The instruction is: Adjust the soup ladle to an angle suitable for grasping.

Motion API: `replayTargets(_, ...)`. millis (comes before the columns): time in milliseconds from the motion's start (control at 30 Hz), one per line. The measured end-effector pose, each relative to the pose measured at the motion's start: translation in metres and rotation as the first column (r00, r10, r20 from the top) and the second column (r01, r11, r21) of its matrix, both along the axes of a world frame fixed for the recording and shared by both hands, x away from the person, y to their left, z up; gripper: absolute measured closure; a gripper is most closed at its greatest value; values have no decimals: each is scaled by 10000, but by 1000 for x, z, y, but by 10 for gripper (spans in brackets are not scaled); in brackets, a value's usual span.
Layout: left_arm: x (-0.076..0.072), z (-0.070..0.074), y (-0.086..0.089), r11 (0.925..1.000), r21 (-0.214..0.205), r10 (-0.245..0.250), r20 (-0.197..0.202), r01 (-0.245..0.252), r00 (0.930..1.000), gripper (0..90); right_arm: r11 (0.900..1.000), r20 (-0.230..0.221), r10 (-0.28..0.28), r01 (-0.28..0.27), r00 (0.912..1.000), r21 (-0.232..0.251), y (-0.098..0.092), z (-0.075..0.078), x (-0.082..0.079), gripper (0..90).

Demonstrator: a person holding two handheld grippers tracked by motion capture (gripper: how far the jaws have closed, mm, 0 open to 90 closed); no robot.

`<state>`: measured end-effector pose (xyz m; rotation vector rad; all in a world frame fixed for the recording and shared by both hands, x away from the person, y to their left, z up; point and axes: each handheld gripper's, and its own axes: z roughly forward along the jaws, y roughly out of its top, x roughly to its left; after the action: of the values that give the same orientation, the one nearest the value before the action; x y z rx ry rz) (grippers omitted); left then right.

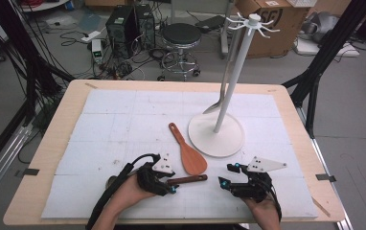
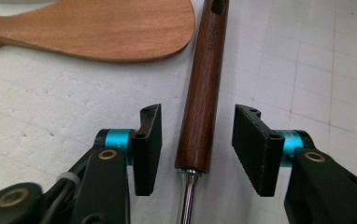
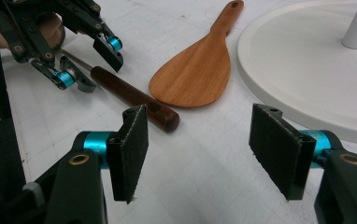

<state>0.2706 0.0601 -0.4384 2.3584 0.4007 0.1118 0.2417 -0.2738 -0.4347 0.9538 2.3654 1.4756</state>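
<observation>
A utensil with a dark wooden handle [image 2: 204, 84] and a metal shaft lies on the white mat. My left gripper [image 2: 198, 114] straddles that handle near the shaft end, with a gap on each side, so the pads do not press it. In the high view this gripper [image 1: 170, 185] sits at the front left, the handle [image 1: 190, 180] pointing right. A light wooden spatula [image 1: 190, 155] lies just beyond it. My right gripper [image 3: 197, 121] stands open with nothing between its fingers, facing the handle's free end [image 3: 162, 114] and the spatula [image 3: 195, 74].
A white stand with a round base [image 1: 217, 132] and a hook-topped pole rises at centre right; a metal spoon [image 1: 222, 91] hangs beside the pole. The white mat [image 1: 104, 124] covers the wooden table. A stool and boxes are behind the table.
</observation>
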Motion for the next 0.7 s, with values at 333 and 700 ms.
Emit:
replayTargets(333,-4,0,-1,9999,62,-123,274,122,9995,629,10000,-23,31,-31,10000,-73,4,0,0,362)
replayTargets(700,-5,0,-1,9997,80,-228,379,225,9990,699,9998,-48,155,-156,9999,-125,10,-1,0,360)
